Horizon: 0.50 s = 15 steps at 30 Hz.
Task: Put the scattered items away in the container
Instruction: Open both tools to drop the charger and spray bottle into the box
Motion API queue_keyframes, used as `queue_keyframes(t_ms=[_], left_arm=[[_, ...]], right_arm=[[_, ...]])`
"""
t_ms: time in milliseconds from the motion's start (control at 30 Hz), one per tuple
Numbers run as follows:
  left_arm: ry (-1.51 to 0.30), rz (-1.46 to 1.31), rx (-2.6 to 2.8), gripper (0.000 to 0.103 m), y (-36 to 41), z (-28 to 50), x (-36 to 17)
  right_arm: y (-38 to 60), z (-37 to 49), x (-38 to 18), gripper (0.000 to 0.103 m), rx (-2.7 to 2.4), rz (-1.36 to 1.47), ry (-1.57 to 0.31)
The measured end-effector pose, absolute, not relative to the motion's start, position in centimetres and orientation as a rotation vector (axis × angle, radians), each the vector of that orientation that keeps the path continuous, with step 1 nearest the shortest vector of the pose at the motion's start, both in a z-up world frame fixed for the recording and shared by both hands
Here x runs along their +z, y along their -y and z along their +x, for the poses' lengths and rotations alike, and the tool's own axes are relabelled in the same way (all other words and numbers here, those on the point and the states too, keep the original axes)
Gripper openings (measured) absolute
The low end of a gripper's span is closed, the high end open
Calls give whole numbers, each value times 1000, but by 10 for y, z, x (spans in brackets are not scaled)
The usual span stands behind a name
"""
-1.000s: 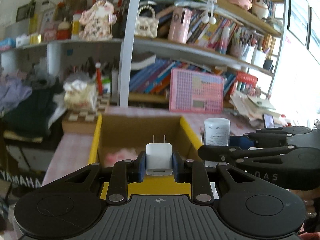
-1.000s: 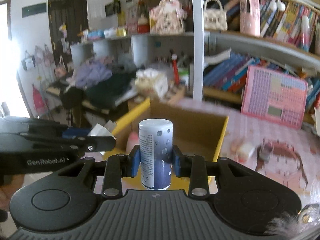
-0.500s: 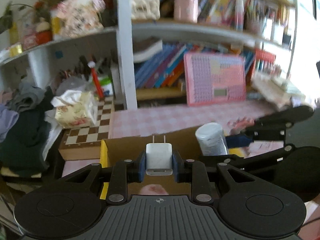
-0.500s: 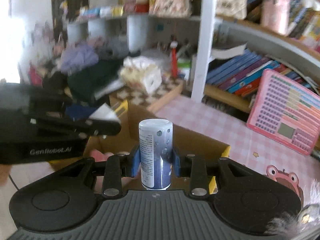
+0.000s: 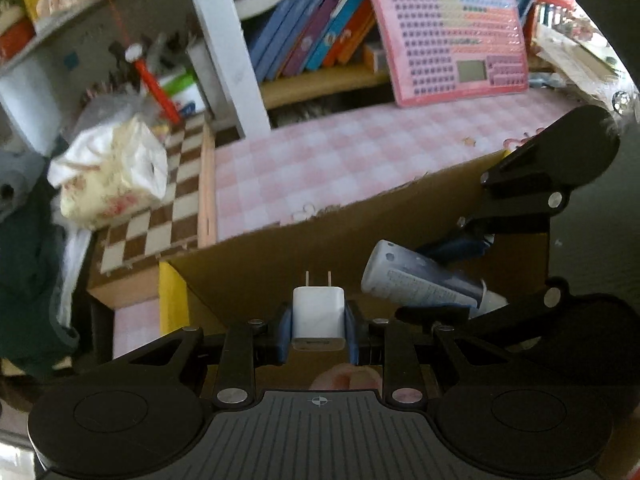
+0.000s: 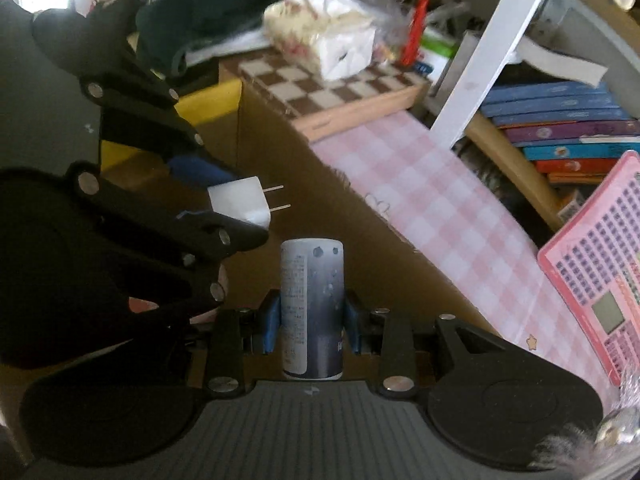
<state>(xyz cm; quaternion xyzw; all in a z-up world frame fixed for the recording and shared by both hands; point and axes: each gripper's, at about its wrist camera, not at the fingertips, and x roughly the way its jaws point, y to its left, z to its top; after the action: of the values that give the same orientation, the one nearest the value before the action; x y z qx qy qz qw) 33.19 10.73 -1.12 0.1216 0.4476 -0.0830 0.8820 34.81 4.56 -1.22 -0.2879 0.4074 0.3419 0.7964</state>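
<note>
My left gripper [image 5: 319,330] is shut on a white plug adapter [image 5: 319,317], prongs pointing forward, held inside the open cardboard box [image 5: 280,268]. My right gripper [image 6: 312,322] is shut on a white-and-blue cylindrical bottle [image 6: 312,304], also inside the box [image 6: 280,152]. In the left wrist view the bottle [image 5: 420,282] lies tilted just right of the adapter, held by the right gripper [image 5: 472,258]. In the right wrist view the adapter [image 6: 240,200] and left gripper [image 6: 216,196] are just left of the bottle. A pink item [image 5: 346,378] lies on the box floor.
The box has a yellow flap [image 5: 172,300] and stands on a pink checked tablecloth [image 5: 340,168]. A chessboard [image 5: 160,208] with a tissue pack [image 5: 116,172] lies behind left. A pink toy keyboard [image 5: 452,36] and books [image 5: 320,32] fill the shelf behind.
Both grippers have moved forward and down into the box, still holding their items. The box wall now fills the lower view, and the two grippers sit closer together.
</note>
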Motion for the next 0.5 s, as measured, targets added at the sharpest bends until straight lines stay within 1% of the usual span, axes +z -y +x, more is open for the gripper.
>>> queue_keyframes(t_ms=[200, 400, 500], left_arm=[[-988, 227, -162, 25, -111, 336, -27], [-979, 224, -160, 25, -110, 336, -30], [-968, 234, -158, 27, -108, 336, -29]], right_arm=[[-50, 357, -25, 31, 754, -644, -922], [-52, 356, -27, 31, 762, -643, -938], [-50, 354, -26, 32, 763, -633, -931]])
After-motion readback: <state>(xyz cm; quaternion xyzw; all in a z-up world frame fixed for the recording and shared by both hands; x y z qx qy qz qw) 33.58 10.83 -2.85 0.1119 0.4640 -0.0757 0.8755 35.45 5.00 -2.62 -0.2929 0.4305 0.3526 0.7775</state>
